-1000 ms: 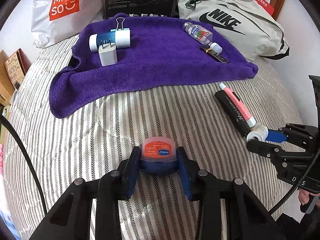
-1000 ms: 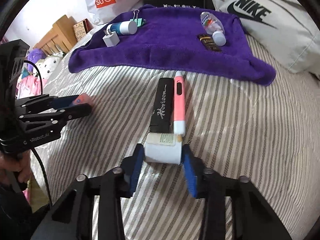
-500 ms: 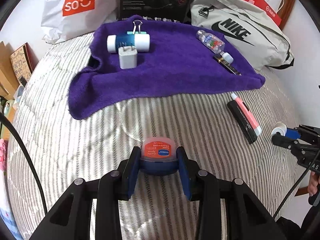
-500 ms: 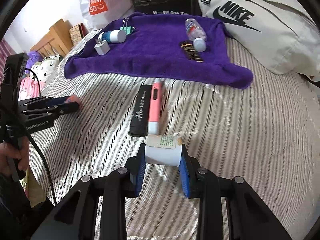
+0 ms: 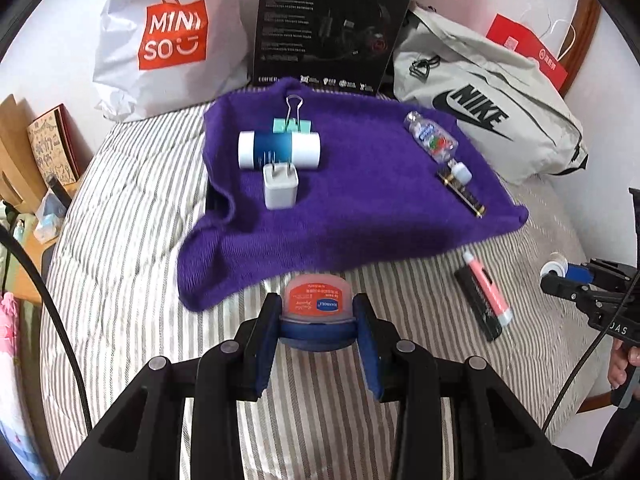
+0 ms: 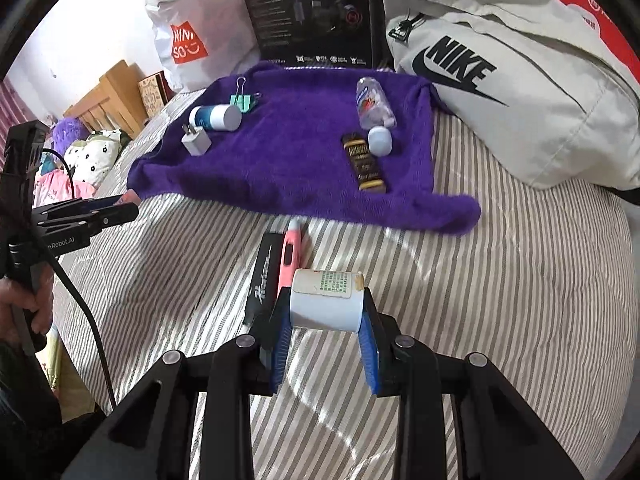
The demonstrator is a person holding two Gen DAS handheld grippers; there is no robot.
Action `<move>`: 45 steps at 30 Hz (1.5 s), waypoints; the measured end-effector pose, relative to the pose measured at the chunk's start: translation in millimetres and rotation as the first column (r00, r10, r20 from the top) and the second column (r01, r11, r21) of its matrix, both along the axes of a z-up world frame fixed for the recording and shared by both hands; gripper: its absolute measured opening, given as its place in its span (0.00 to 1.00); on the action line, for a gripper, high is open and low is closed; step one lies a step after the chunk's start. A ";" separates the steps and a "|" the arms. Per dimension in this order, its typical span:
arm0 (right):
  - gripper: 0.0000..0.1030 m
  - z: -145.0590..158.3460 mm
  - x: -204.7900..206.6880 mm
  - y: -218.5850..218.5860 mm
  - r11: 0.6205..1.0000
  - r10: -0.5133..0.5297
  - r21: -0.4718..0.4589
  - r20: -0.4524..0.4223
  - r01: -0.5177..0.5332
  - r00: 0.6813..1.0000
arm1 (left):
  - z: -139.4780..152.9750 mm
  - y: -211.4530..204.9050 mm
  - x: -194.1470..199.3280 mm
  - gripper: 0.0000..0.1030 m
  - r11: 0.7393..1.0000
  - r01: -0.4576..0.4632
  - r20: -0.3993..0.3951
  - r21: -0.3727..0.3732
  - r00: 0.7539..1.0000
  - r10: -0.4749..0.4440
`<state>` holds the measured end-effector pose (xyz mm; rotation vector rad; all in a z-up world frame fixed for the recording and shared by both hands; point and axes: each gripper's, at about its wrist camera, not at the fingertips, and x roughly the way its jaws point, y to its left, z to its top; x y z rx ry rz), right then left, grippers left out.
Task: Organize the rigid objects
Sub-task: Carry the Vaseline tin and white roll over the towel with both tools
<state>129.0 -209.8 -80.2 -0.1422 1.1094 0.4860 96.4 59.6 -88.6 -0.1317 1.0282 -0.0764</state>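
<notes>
Both grippers are carrying small containers toward the purple towel.

Left wrist view: the left gripper (image 5: 318,322) is pinching a small orange-lidded balm jar (image 5: 317,307) just short of the purple towel (image 5: 360,216), probably to join the charger plug (image 5: 280,186) there. Right wrist view: the right gripper (image 6: 325,320) is clamping a white cylindrical bottle (image 6: 326,300) above the striped bedcover (image 6: 480,280), while the pink pen (image 6: 291,254) and black case (image 6: 262,276) are lying unsorted, apparently awaiting their turn.

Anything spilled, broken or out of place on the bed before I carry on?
Nothing is spilled or visibly damaged. The purple towel is rumpled at its near left corner. The black case and pink pen lie off the towel on the striped bedding, unlike the items sorted on it.
</notes>
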 end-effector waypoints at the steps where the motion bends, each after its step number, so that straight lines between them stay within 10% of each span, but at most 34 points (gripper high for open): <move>1: 0.30 0.4 2.2 0.8 1.000 0.001 0.001 0.000 -0.001 1.000 | 1.5 1.2 2.3 0.34 1.000 0.002 0.004 -0.004 1.000 -0.002; 45: 0.30 -7.3 126.2 74.5 0.989 0.145 0.002 0.017 -0.145 0.989 | -45.1 8.1 111.6 0.34 0.997 0.026 -0.170 0.078 0.985 -0.013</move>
